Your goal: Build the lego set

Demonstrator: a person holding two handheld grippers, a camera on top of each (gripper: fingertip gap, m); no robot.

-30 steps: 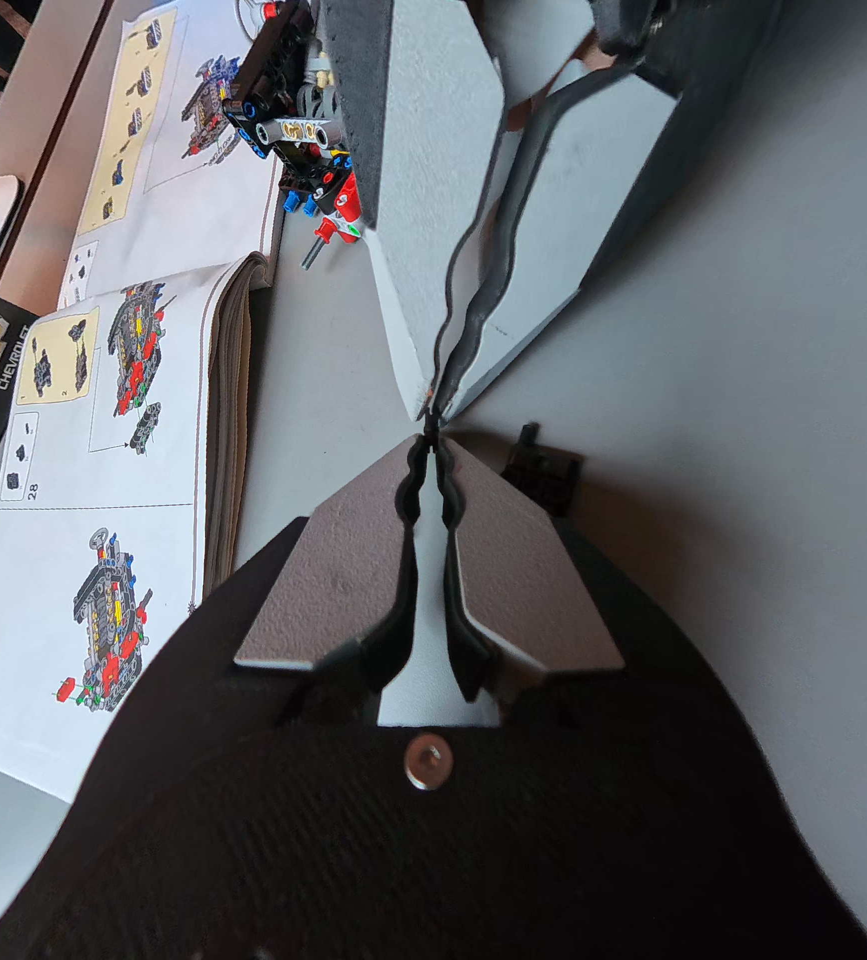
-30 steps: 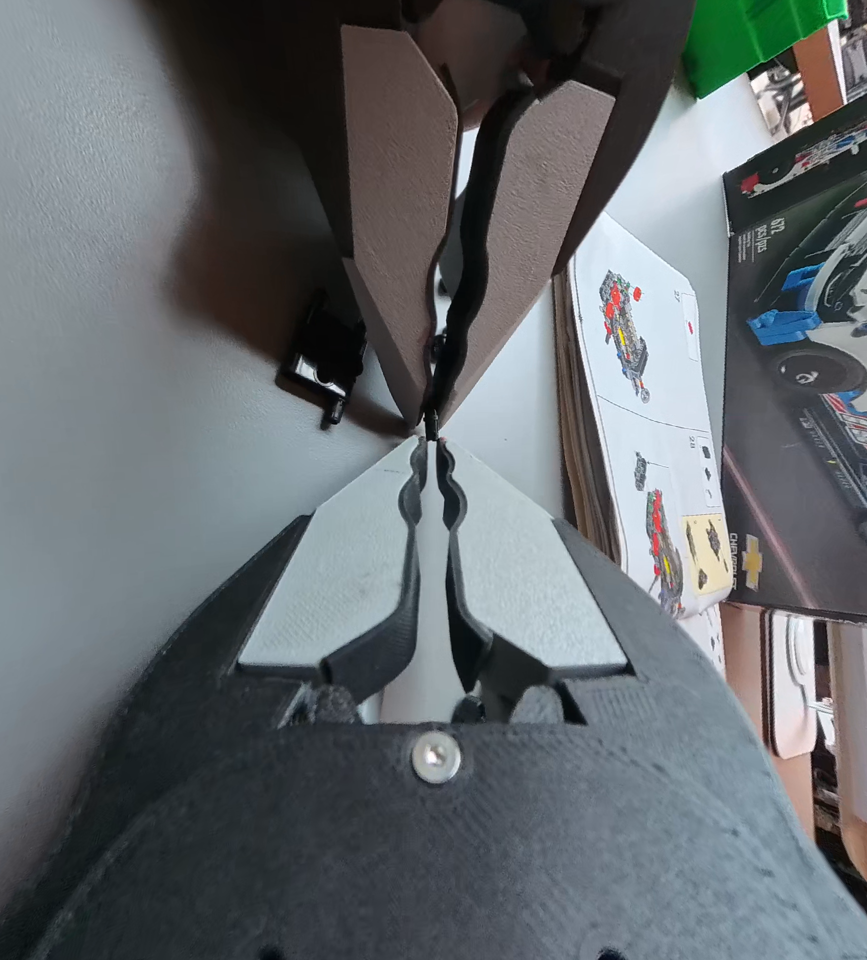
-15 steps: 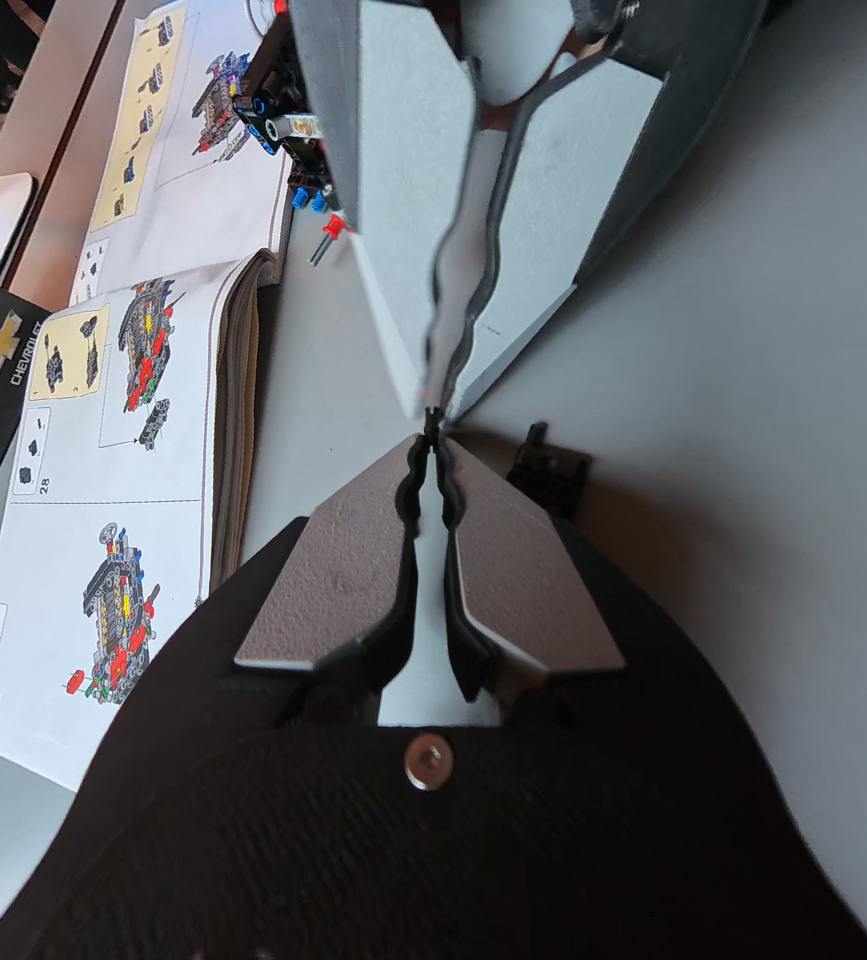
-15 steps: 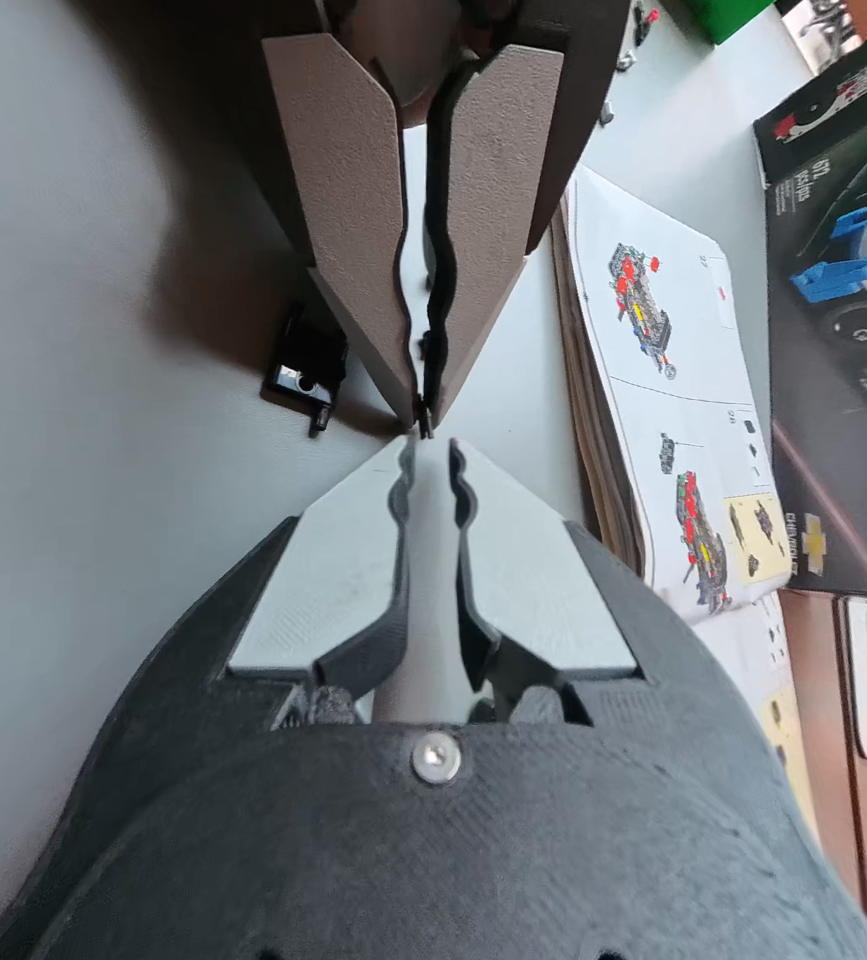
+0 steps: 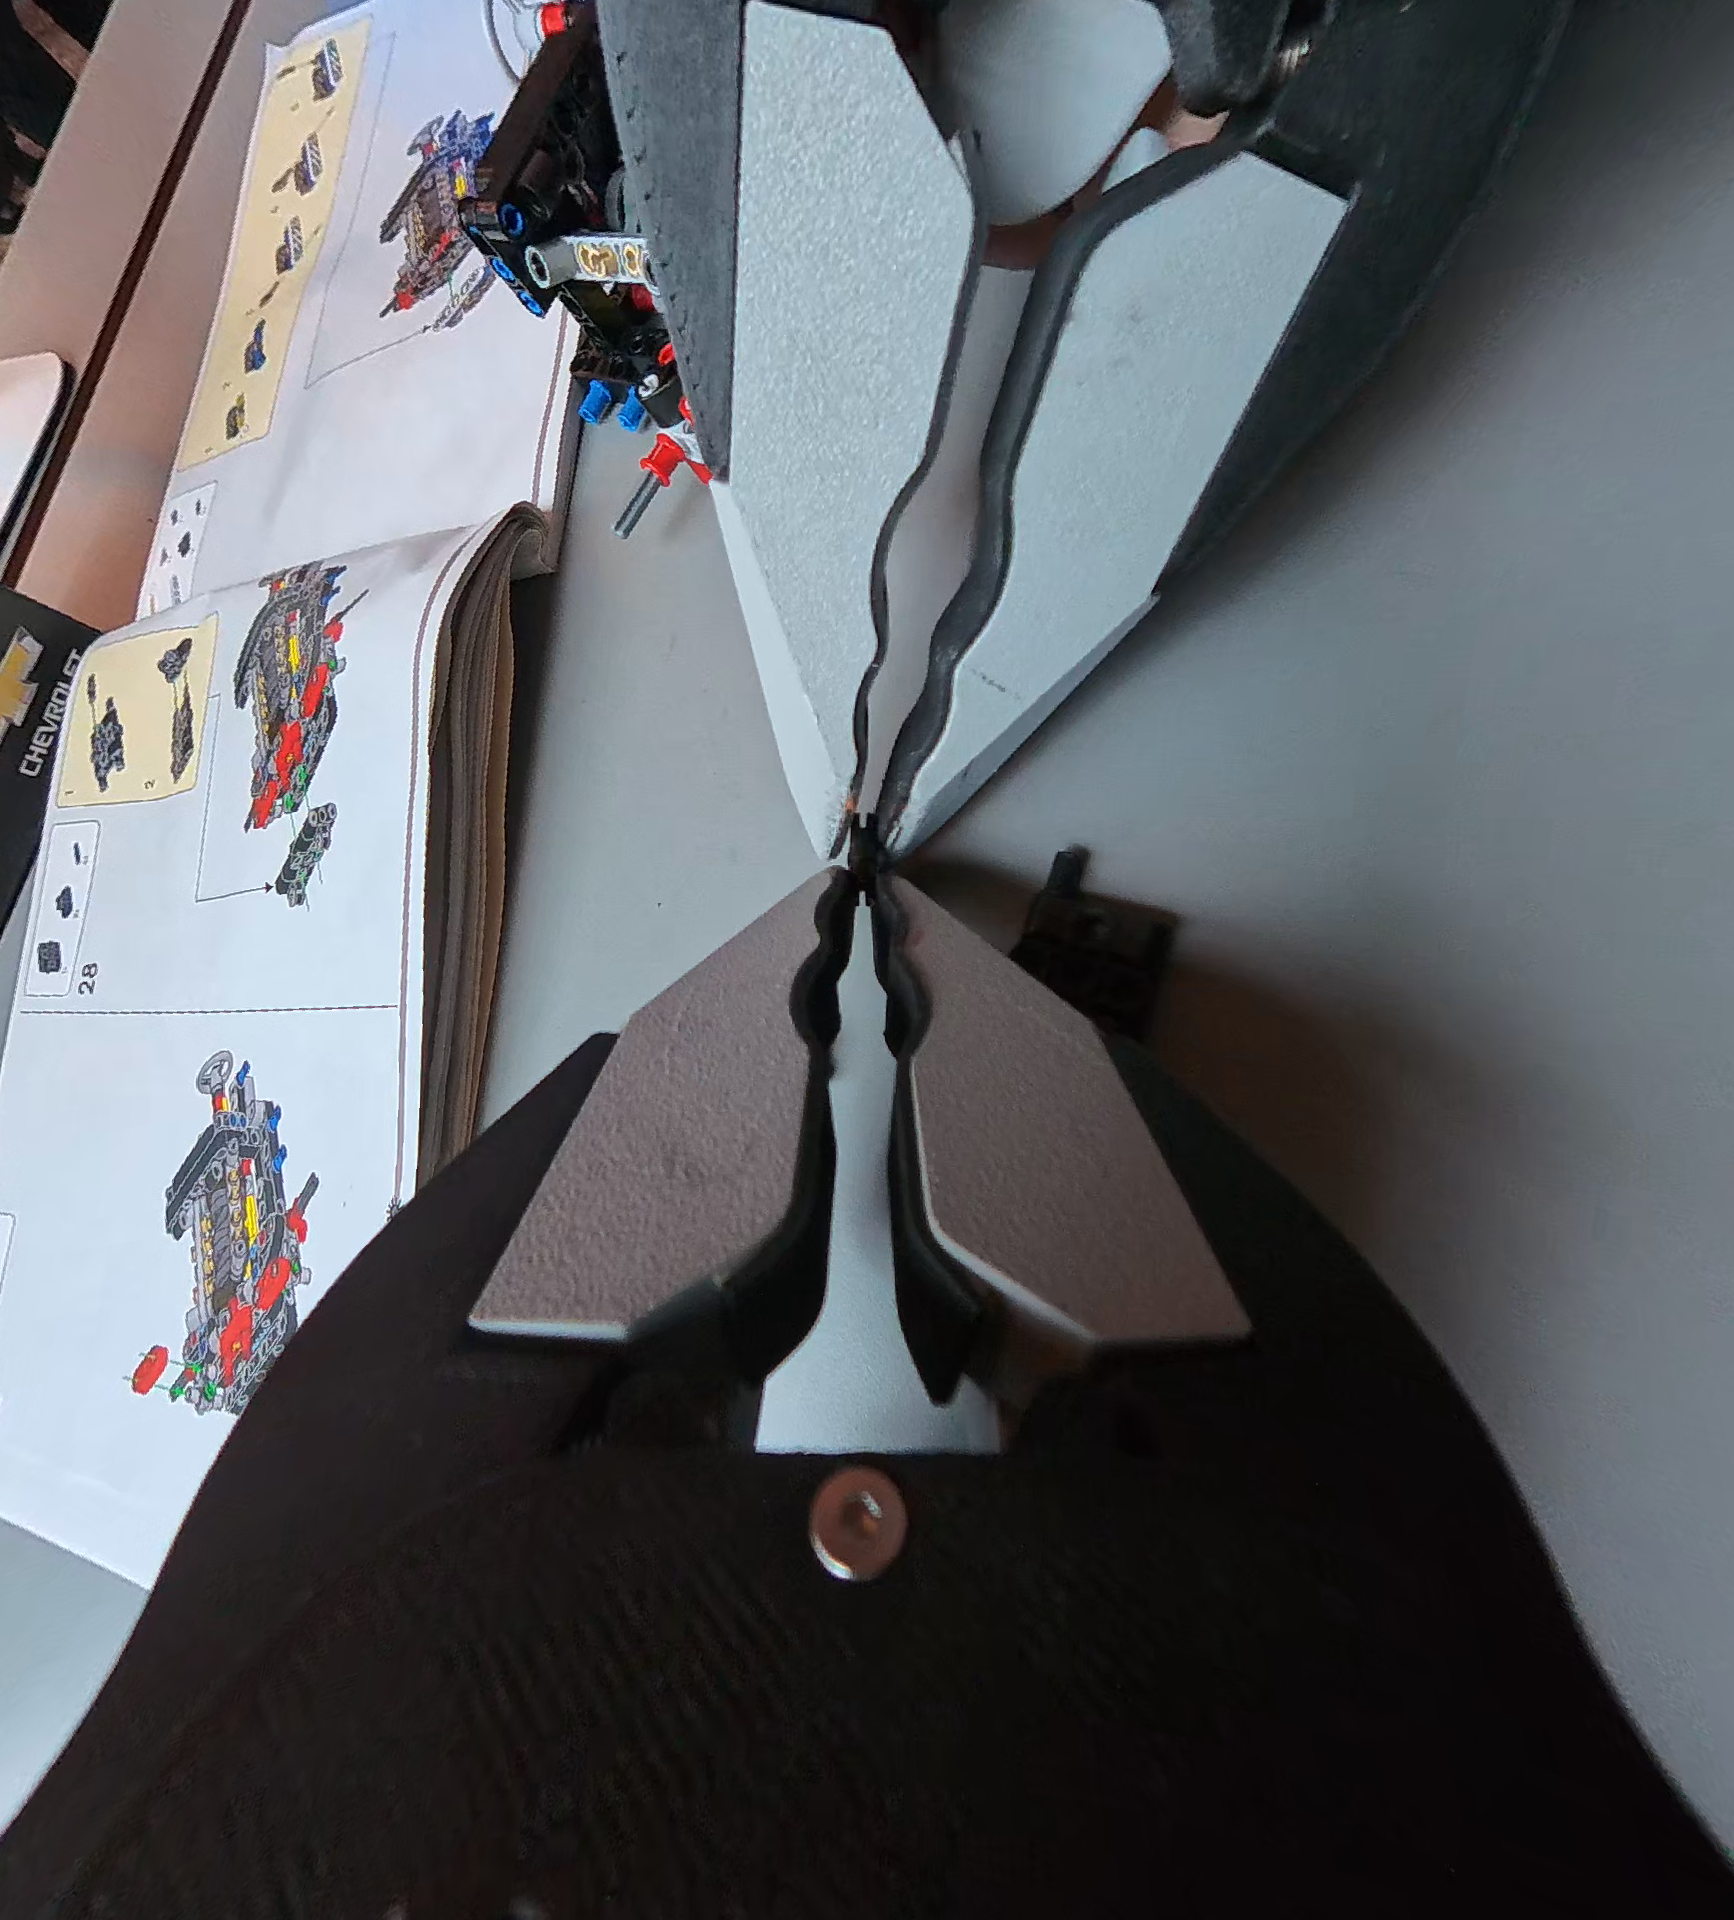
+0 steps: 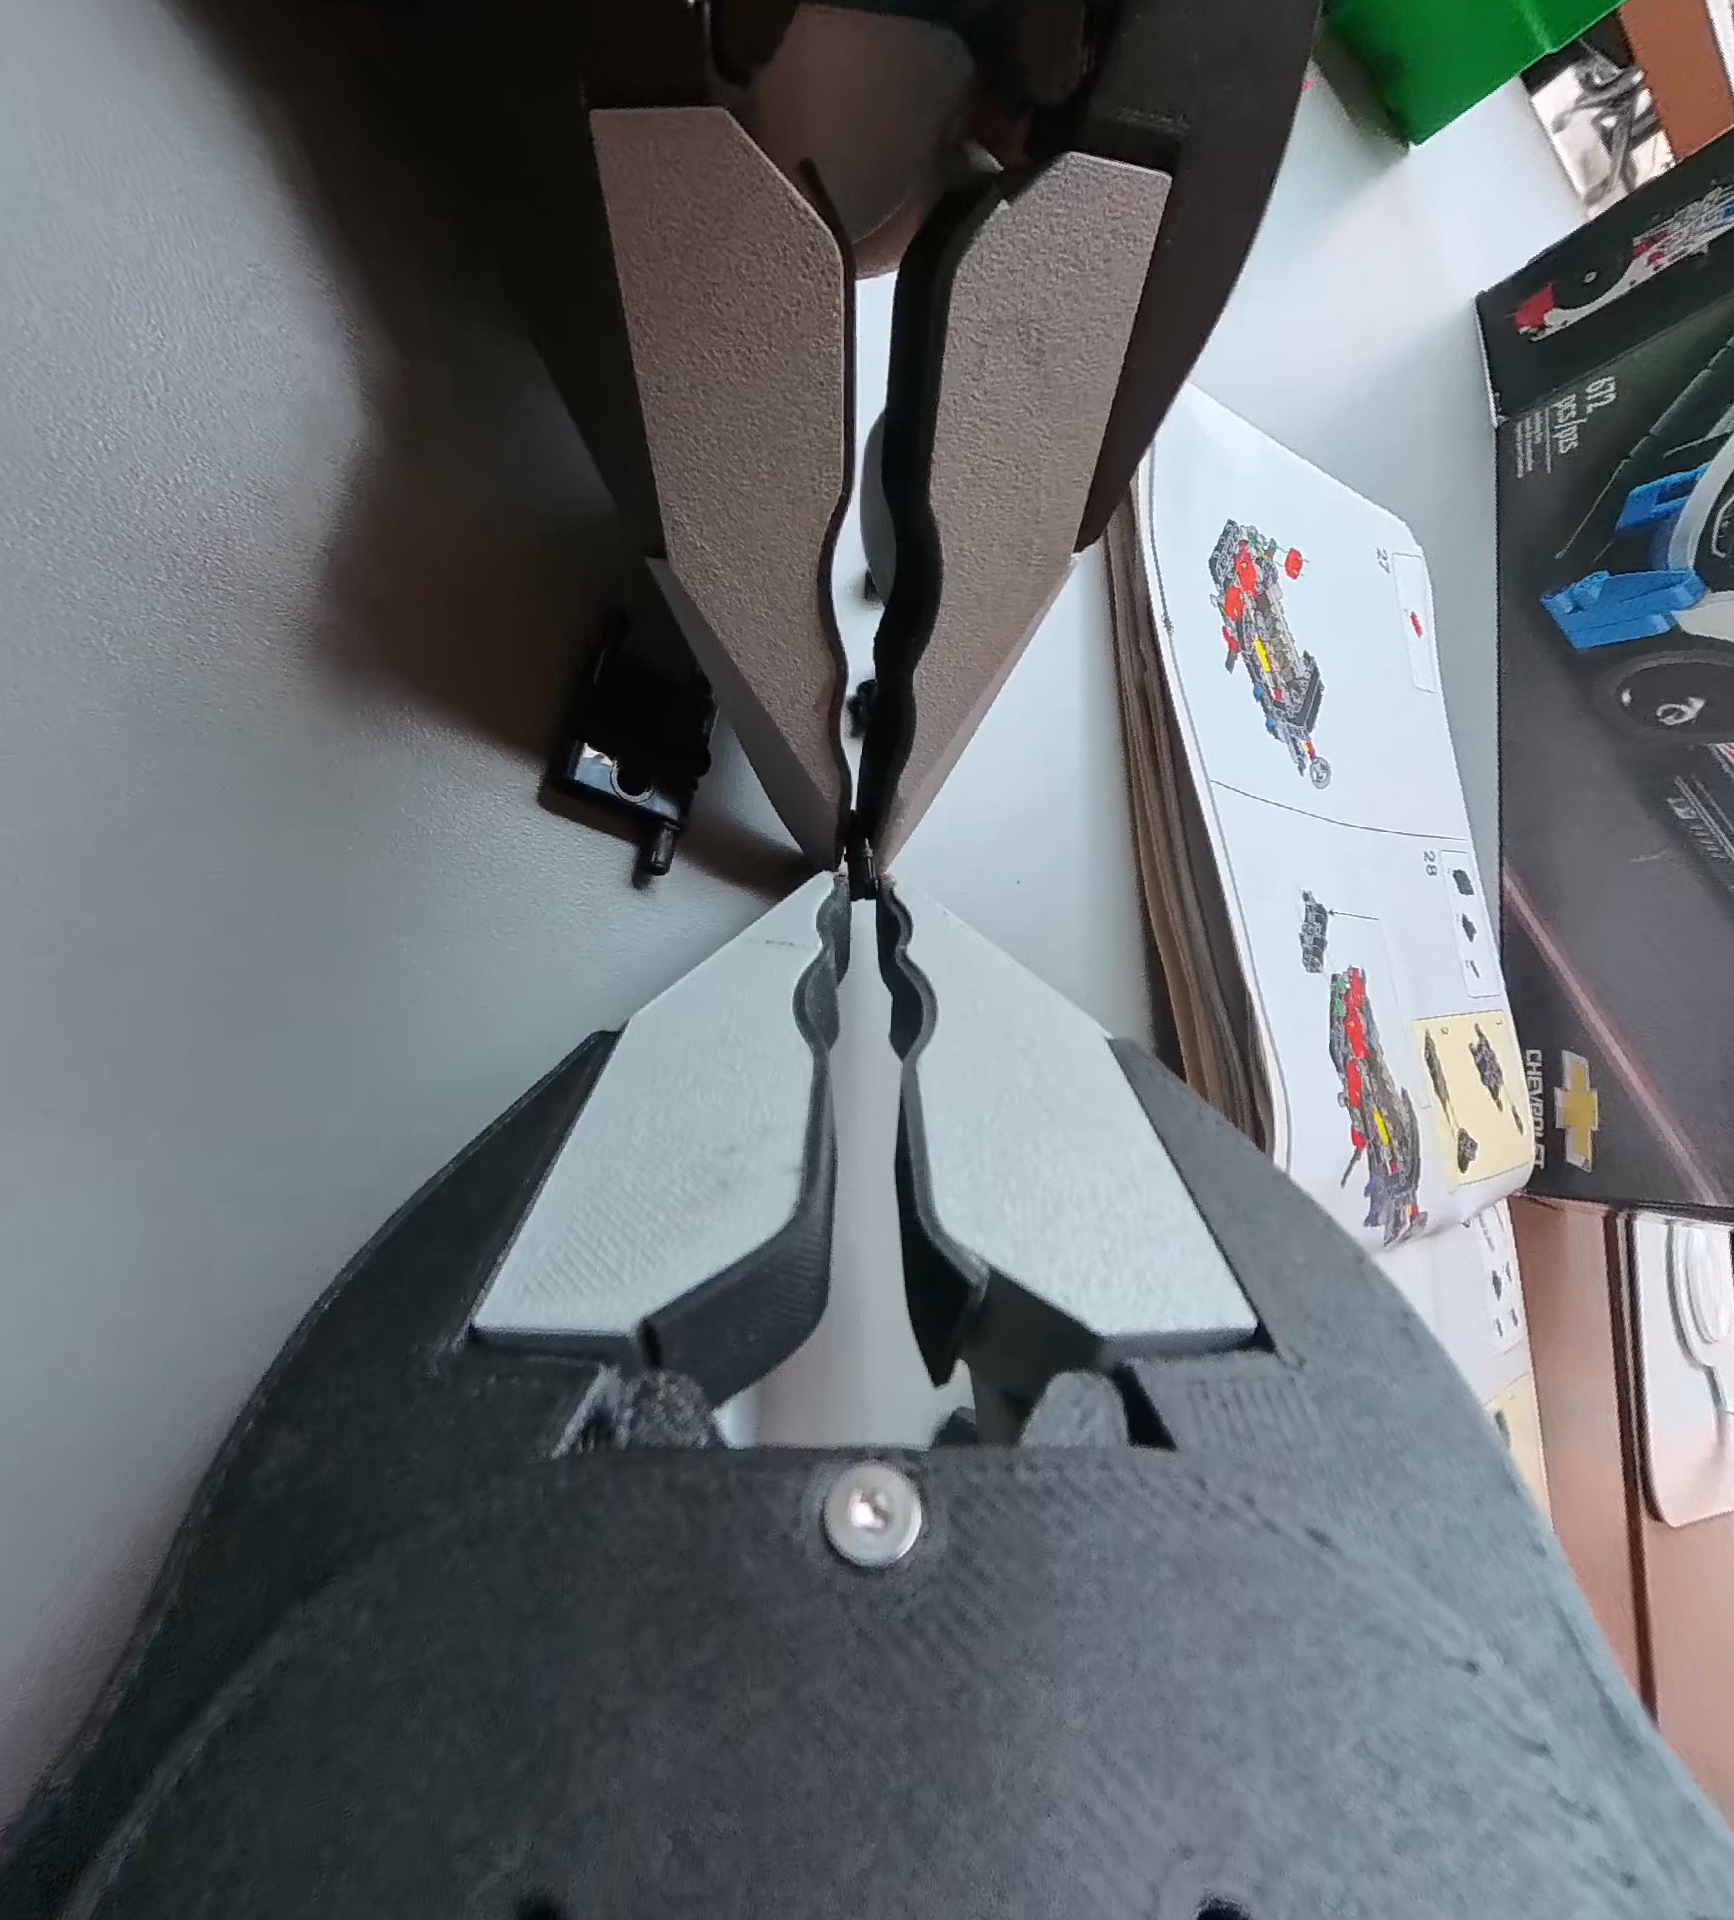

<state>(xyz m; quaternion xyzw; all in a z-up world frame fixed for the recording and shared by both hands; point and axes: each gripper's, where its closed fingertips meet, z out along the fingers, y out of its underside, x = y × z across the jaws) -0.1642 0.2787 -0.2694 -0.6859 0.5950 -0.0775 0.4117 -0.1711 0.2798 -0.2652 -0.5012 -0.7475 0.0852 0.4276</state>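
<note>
Tiny black lego pin (image 5: 864, 854) is sitting tip-to-tip between brown-faced left gripper (image 5: 861, 896) and grey-faced right gripper (image 6: 861, 896), above the grey table (image 5: 1465, 727). Both grippers are pinching it, seemingly; pin mostly hidden. Black lego block (image 6: 634, 764) is lying just beside.

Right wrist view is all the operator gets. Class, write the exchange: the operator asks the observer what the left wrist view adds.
Operator: The right gripper meets the left gripper on a black pin. Where is the model?
Observer: The model lies at the edge of the manual's far page.
Operator: Any loose parts near it?
Observer: A red pin lies on the table, just off the manual.
Operator: Anything else?
Observer: Blue pins show at the model's near end.
</note>
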